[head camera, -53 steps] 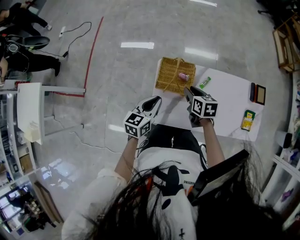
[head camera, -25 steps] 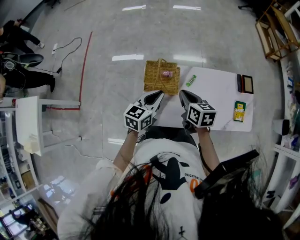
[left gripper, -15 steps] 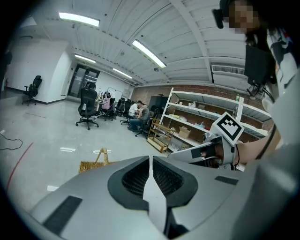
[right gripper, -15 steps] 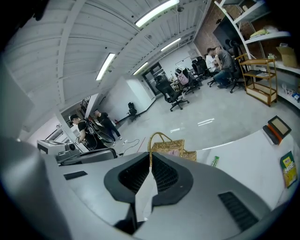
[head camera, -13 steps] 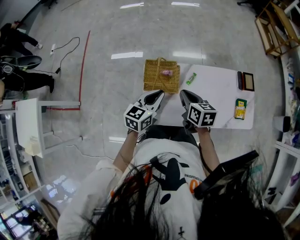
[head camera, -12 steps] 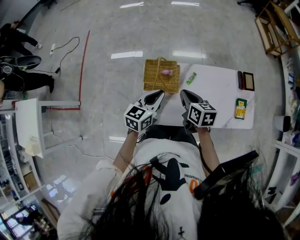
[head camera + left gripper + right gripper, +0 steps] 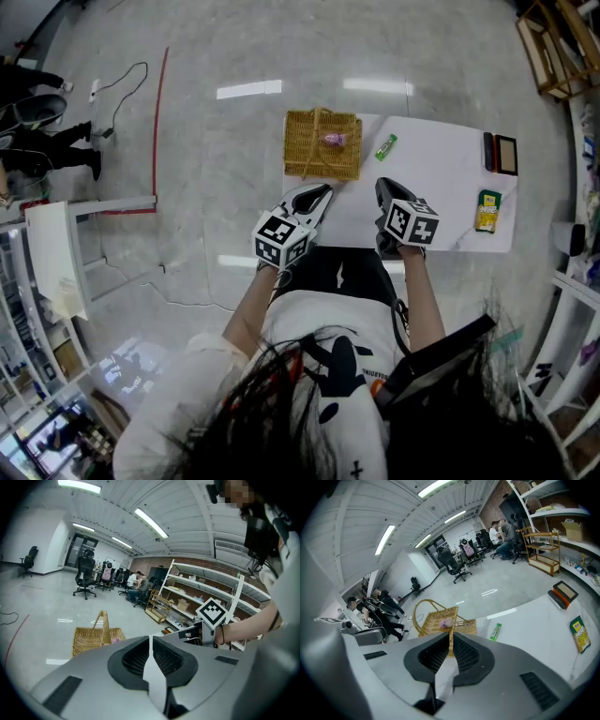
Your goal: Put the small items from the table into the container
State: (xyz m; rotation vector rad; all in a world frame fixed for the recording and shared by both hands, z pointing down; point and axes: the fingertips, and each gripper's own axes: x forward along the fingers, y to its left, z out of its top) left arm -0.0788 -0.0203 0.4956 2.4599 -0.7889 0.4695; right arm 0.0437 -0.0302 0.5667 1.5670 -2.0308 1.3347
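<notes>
At the near edge of the white surface (image 7: 441,187) both tools hover side by side with bare tabletop between them. The left hand-held gripper (image 7: 323,191) is above the near left corner, the right hand-held gripper (image 7: 384,187) above the middle of the near edge. Each one's own view shows its jaws pressed together with nothing between them.

A wicker basket (image 7: 305,155) with a hoop handle sits at the far left corner, its sides close to both edges there. A small pink item (image 7: 333,139) already lies inside it. Just right of the basket, apart from it, a green stick (image 7: 385,147) lies on the surface. A wide open stretch of tabletop runs from there to the right side. A yellow packet (image 7: 487,210) lies near the right edge towards the front, and two dark cases (image 7: 506,154) lie side by side at the far right corner. All round the surface is bare, glossy floor.

The left tool's body covers the near left corner in the head view. In its own view it hides almost all of the surface and the basket's lower right part. The right tool's body likewise cuts off the basket's base. What the pink item is, and the print on the packet, are too small to make out.
</notes>
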